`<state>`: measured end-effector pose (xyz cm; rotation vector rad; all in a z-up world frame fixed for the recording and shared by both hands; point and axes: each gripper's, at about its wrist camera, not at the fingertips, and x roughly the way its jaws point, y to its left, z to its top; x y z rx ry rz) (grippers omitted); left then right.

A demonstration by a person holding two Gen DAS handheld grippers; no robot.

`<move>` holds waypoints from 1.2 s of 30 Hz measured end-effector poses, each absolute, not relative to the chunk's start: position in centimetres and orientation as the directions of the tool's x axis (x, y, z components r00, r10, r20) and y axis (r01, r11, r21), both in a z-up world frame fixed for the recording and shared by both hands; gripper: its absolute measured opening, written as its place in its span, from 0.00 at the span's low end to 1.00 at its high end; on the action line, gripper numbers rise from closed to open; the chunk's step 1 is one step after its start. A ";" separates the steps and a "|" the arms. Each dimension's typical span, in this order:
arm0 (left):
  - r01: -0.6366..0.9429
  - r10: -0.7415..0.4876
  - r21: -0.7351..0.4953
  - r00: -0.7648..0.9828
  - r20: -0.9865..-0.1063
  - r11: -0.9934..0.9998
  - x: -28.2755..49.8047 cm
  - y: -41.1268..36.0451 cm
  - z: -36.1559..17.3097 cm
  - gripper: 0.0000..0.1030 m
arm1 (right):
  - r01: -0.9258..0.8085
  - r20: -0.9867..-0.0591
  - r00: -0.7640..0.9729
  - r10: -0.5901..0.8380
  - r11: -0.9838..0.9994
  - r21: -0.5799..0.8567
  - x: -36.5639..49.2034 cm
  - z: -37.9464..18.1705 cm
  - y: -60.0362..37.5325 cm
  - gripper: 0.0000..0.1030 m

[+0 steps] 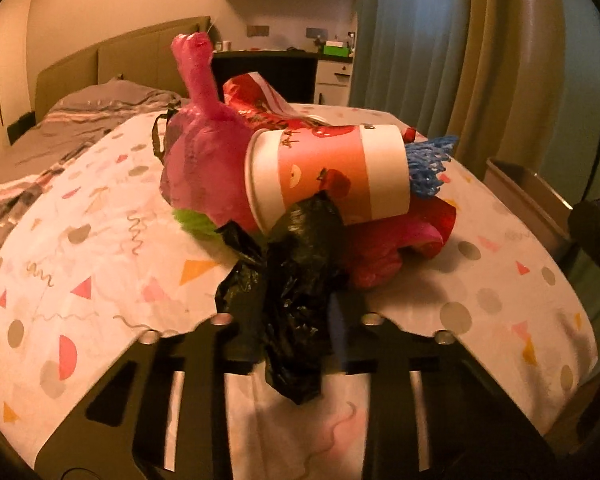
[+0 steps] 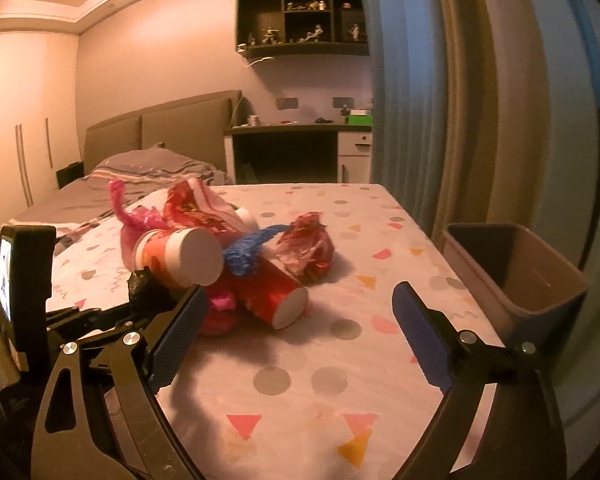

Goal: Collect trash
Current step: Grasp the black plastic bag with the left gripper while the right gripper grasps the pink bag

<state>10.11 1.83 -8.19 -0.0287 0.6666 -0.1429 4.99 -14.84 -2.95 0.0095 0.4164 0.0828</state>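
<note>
A heap of trash lies on the patterned table (image 1: 100,264). My left gripper (image 1: 294,322) is shut on a crumpled black plastic bag (image 1: 300,264) at the heap's near edge. Right behind it a white-and-orange paper cup (image 1: 328,176) lies on its side, with a pink bag (image 1: 204,152), a red wrapper (image 1: 260,108) and blue netting (image 1: 428,168) around it. In the right wrist view, my right gripper (image 2: 300,340) stands open above the table with nothing between its blue pads (image 2: 420,340). A red cup (image 2: 272,296) lies just beyond it, next to the paper cup (image 2: 180,256).
A grey open bin (image 2: 516,272) stands against the table's right edge, below the curtains. A crumpled red wrapper (image 2: 308,244) lies behind the red cup. A bed (image 2: 140,168) is behind the table on the left, and a desk (image 2: 292,148) stands at the far wall.
</note>
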 end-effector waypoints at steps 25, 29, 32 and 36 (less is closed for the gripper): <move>-0.149 0.044 -0.178 0.870 -0.491 0.973 5.9 14.9 -4.3 0.04 | -0.437 -0.458 0.804 0.380 0.899 -0.021 14.0 -2.4 0.2 0.44; -0.156 0.044 -0.187 0.867 -0.496 0.970 6.1 15.6 -4.6 0.04 | -0.440 -0.497 0.788 0.364 0.897 -0.039 15.8 -2.9 1.5 0.16; -0.157 0.042 -0.193 0.866 -0.499 0.969 6.4 15.8 -4.8 0.04 | -0.457 -0.485 0.787 0.382 0.889 -0.041 15.9 -2.5 1.4 0.08; -0.153 0.035 -0.194 0.862 -0.505 0.969 6.6 15.7 -5.2 0.04 | -0.459 -0.417 0.812 0.408 0.888 -0.025 15.3 -0.5 0.9 0.07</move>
